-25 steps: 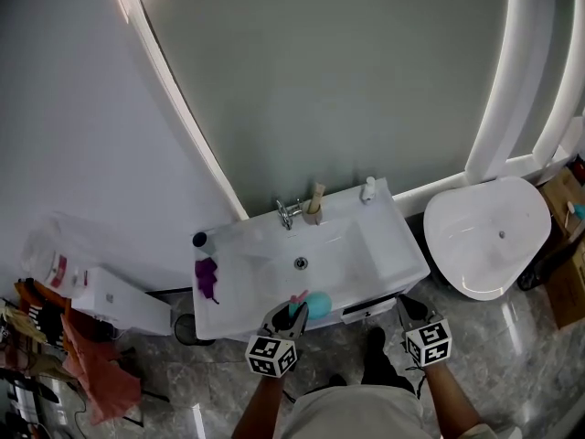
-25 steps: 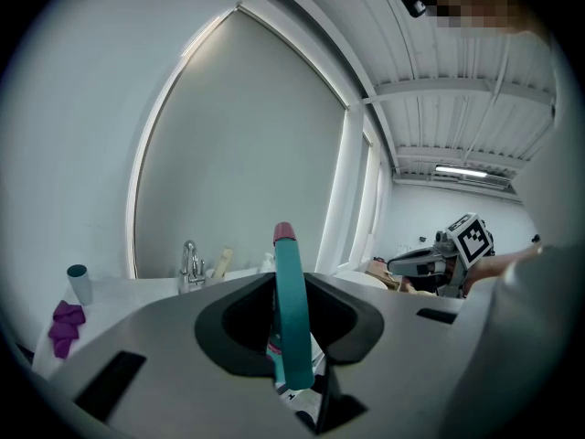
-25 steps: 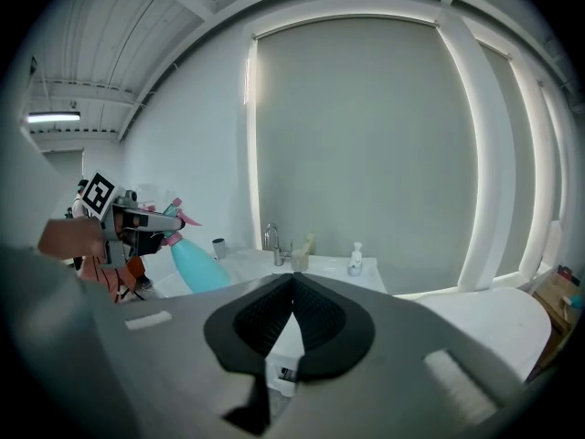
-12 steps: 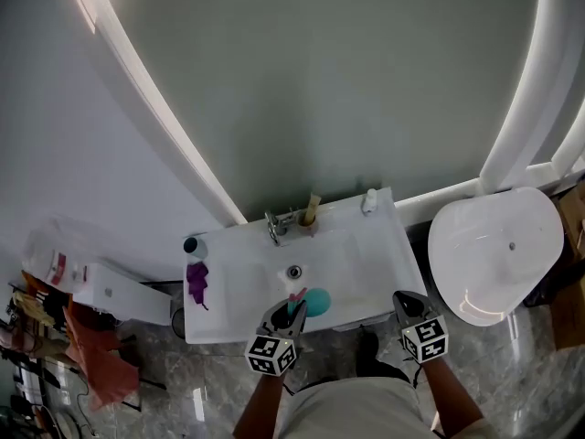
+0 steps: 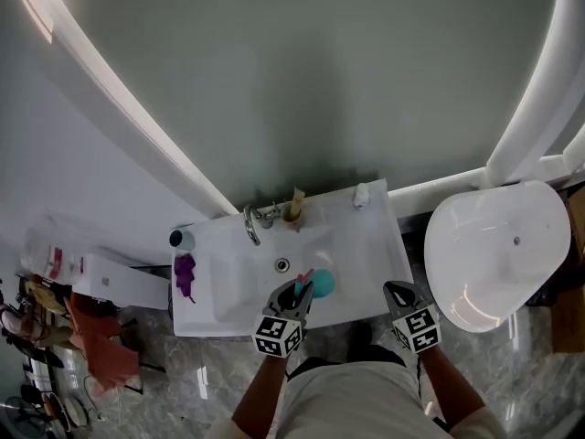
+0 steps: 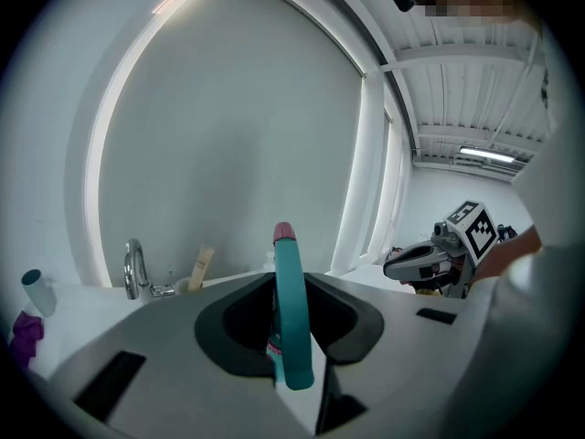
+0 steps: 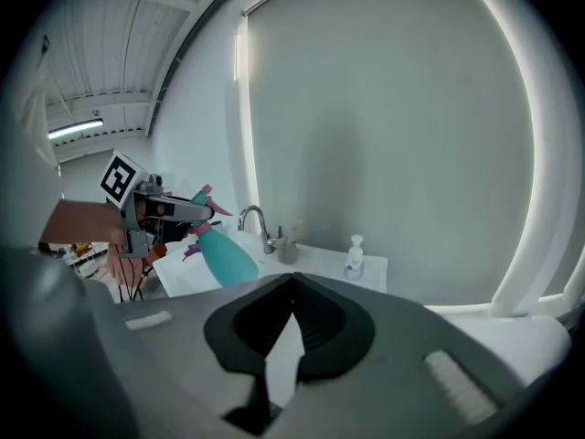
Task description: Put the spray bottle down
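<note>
Both hands have pushed in over the sink (image 5: pixel 228 286). Left claw (image 5: pixel 300 291) is clamped on the neck of the teal spray bottle (image 5: pixel 322 283), held above the basin's front. It looks like light, slick plastic, so the neck seems the surest hold. Right claw (image 5: pixel 395 289) is closed, empty.

White rectangular ceramic sink (image 5: pixel 224 291), chrome faucet (image 5: pixel 250 221), purple cloth (image 5: pixel 185 273) at its left rim, teal plastic spray bottle (image 5: pixel 323 283) over the front edge, apparently in left gripper (image 5: pixel 296 292), right gripper (image 5: pixel 398 293) apart
</note>
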A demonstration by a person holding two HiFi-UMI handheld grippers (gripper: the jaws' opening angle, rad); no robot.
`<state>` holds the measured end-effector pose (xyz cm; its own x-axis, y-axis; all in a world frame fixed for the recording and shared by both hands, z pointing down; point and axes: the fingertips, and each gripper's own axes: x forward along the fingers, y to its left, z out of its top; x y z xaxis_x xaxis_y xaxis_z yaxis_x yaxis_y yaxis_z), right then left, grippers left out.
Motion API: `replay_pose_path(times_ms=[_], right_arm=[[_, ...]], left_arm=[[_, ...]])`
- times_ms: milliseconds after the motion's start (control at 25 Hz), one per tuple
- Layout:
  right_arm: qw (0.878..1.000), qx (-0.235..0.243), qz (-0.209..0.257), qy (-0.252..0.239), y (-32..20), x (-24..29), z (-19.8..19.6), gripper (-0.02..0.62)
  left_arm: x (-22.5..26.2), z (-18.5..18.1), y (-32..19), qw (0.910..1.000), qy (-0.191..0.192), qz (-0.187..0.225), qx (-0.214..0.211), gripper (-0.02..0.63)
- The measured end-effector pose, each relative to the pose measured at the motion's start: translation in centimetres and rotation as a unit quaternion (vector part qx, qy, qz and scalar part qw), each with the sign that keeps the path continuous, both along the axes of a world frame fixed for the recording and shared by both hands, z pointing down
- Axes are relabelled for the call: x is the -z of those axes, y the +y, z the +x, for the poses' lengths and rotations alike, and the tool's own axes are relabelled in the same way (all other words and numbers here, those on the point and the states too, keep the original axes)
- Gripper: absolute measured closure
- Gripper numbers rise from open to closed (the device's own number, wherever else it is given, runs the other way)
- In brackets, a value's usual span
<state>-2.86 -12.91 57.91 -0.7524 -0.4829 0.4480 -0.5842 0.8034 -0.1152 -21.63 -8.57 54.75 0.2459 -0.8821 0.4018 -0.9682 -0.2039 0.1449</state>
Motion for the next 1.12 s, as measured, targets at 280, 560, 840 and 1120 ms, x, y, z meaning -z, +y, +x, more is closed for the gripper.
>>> replay_pose_path(times_ms=[280,560,840,1120], right_arm=[[1.0,-0.005,-0.022,0.003,-2.7,-2.0,1.0,0.584],[0.999,-0.026,-0.035,0.006,-3.7,-3.9,1.8,0.584],[0.997,-0.064,-0.046,0.003,-5.0,-4.8,2.5,0.584],[0.995,-0.08,-0.061,0.007,-5.8,-6.8,3.1,0.584]], left_arm=[[-2.0,2.7,-4.9,0.9994,-0.011,-0.013,-0.028,0.525],[-4.7,5.4,-8.7,0.9961,-0.026,-0.028,-0.08,0.525],[-7.4,8.4,-11.9,0.99,-0.041,-0.035,-0.13,0.525],[-11.5,11.1,-14.2,0.9834,-0.055,-0.057,-0.163,0.525]])
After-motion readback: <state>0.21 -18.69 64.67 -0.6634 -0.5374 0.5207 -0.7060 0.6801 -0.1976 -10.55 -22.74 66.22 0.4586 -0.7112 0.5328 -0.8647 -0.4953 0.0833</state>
